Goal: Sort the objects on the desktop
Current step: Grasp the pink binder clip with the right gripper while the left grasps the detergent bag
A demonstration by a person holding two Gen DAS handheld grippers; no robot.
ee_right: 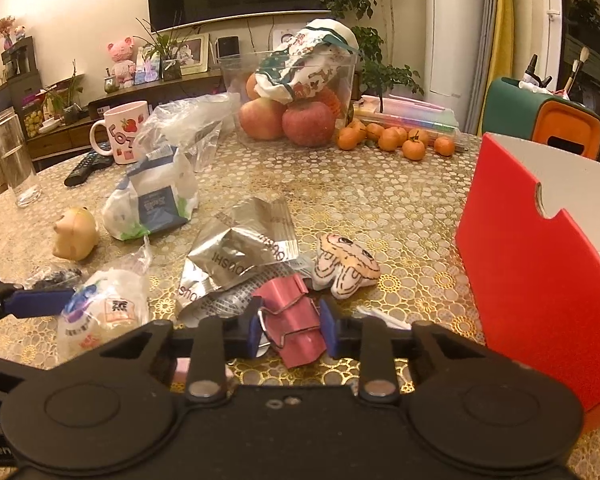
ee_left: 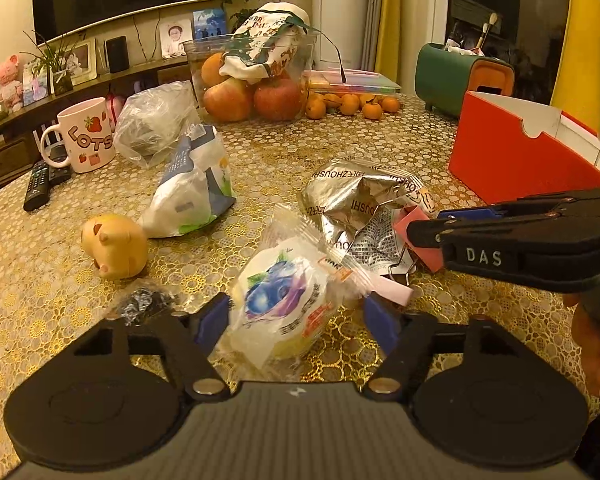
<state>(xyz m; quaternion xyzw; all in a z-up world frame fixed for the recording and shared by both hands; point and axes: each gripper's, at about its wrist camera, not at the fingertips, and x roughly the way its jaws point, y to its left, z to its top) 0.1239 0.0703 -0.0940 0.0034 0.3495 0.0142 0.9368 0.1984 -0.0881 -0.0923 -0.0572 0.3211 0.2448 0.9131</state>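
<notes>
Cartoon plush (ee_right: pixel 346 270) only in right view; left gripper (ee_left: pixel 298 322) spread around snack packet (ee_left: pixel 284 300), right gripper (ee_right: pixel 288 330) around pink binder clip (ee_right: pixel 296 328).

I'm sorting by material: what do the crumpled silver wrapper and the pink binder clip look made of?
The crumpled silver wrapper looks like metallised foil film: mirror-shiny, holding sharp creases, with printed lettering. The pink binder clip, between the right claw's fingers, looks like painted sheet metal with bare wire handles; the matte pink finish leaves that less certain.

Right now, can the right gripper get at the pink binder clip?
Probably yes. The right gripper is open with the pink binder clip already between its blue pads. Nothing sits over the clip; only the crumpled foil wrapper crowds it from behind.
</notes>
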